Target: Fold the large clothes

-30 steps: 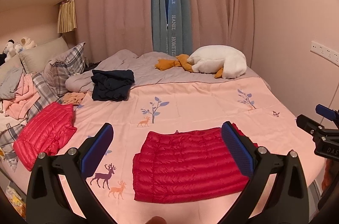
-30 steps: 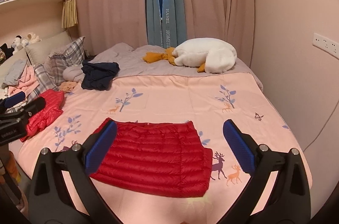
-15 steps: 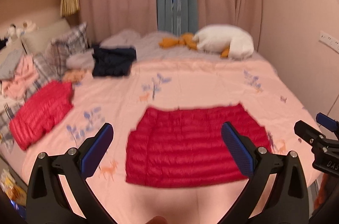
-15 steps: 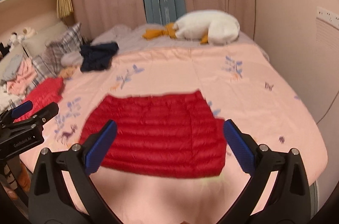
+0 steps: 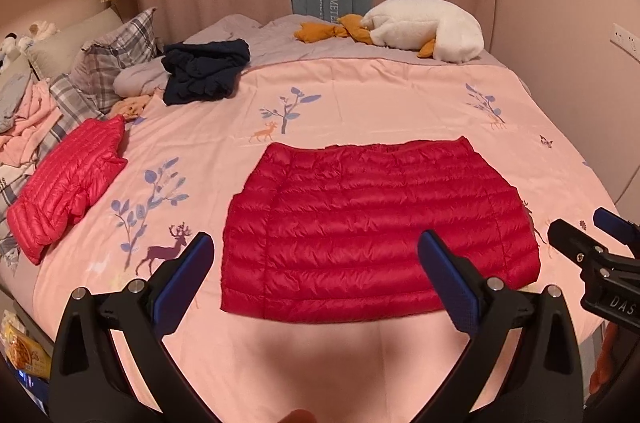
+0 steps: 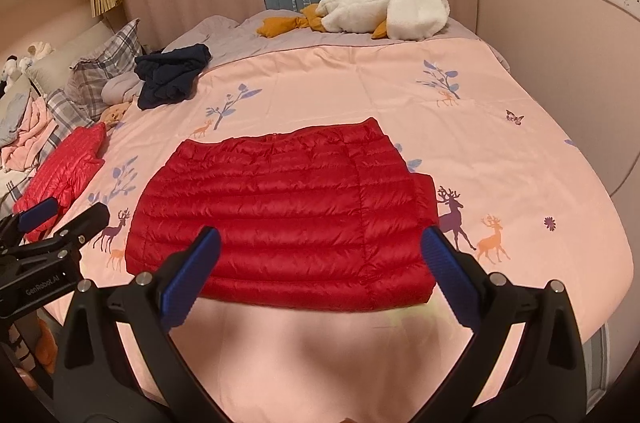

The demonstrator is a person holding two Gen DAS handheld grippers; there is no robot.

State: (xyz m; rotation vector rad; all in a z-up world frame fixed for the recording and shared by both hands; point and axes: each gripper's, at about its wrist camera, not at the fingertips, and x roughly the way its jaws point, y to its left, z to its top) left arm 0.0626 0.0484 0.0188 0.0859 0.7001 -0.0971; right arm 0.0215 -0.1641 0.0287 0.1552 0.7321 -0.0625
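Note:
A red quilted down jacket point(image 5: 372, 219) lies folded flat as a rectangle on the pink bedspread point(image 5: 360, 103), near the front edge; it also shows in the right wrist view point(image 6: 288, 215). My left gripper point(image 5: 316, 263) is open and empty, held above the jacket's front left part. My right gripper point(image 6: 320, 259) is open and empty above the jacket's front right part. Each gripper shows at the edge of the other's view: the right one point(image 5: 596, 255), the left one point(image 6: 48, 239).
A second red down jacket point(image 5: 68, 183) lies folded at the bed's left edge. A dark navy garment point(image 5: 204, 71) is heaped further back. A white goose plush point(image 5: 424, 27) lies at the far side. Plaid pillows point(image 5: 116, 59) and pink clothes point(image 5: 28, 115) sit at left.
Both grippers have moved forward and tilted down toward the folded red jacket, which now looks larger and nearer. Both stay open. The jacket has not moved.

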